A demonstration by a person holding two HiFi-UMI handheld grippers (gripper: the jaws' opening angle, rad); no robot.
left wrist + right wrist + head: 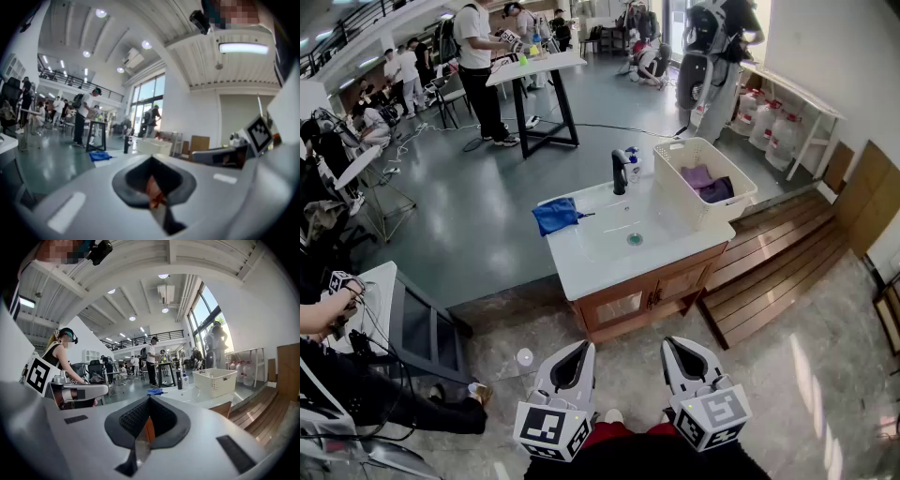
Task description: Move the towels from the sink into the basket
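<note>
Basket (pixel 679 194) w/ purple towels (pixel 705 179); blue towel (pixel 555 215) on sink (pixel 581 264) edge

No readable text, brand or number anywhere. Left gripper's white marker cube (pixel 551 431) and right gripper's white marker cube (pixel 713 415) carry black-and-white square patterns only, no letters. Label on small white pump bottle (pixel 633 161) too small to read.

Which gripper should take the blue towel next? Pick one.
Left, probably. The blue cloth towel lies on the left edge of the white sink, nearer the left gripper; the right gripper faces the white plastic basket. Both hang back, shut and empty.
</note>
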